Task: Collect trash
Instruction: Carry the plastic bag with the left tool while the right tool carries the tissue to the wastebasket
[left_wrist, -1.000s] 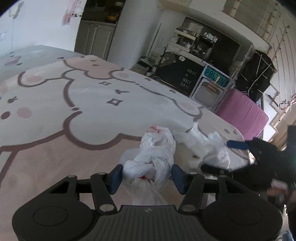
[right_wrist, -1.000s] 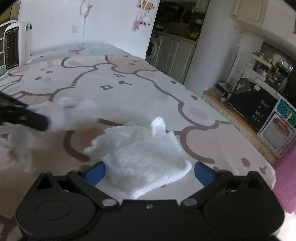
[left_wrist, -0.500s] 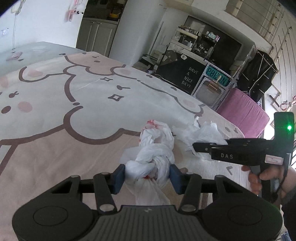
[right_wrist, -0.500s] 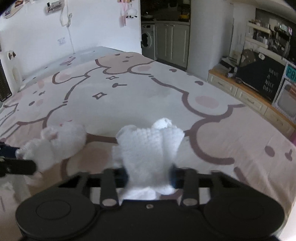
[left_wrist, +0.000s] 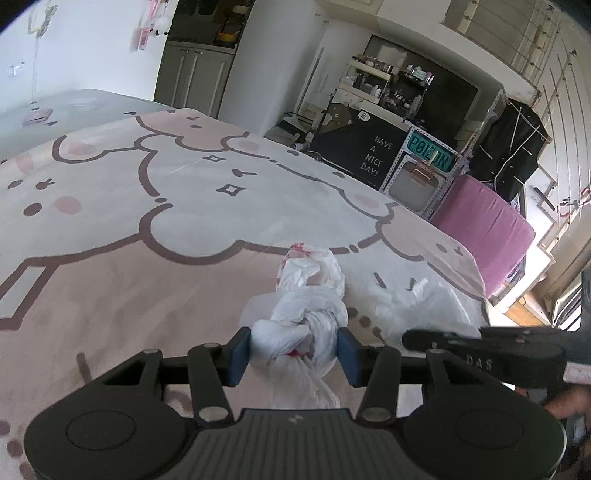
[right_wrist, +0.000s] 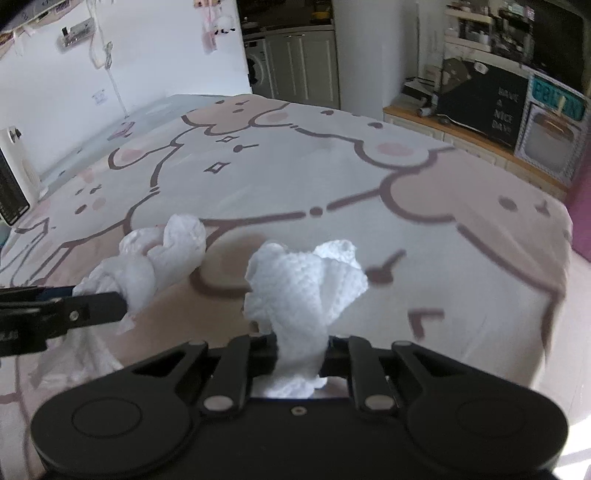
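My left gripper (left_wrist: 293, 354) is shut on a crumpled white plastic bag (left_wrist: 308, 310) with red print, held just above the bed; the bag also shows in the right wrist view (right_wrist: 147, 266). My right gripper (right_wrist: 300, 350) is shut on a white paper towel (right_wrist: 306, 288), lifted off the bed; the towel rises bunched between the fingers. In the left wrist view the right gripper's black body (left_wrist: 480, 347) lies to the right, with the towel (left_wrist: 436, 310) blurred by it. In the right wrist view a left finger (right_wrist: 66, 314) enters from the left edge.
The bed (left_wrist: 129, 221) has a pink and white cartoon cover and fills both views. A pink stool (left_wrist: 487, 229) and a black cabinet (left_wrist: 362, 155) stand beyond its far edge. A white heater (right_wrist: 11, 184) stands at the left.
My right gripper has closed on the paper towel and lifted it off the bed. My left gripper has tightened on the plastic bag and raised it slightly.
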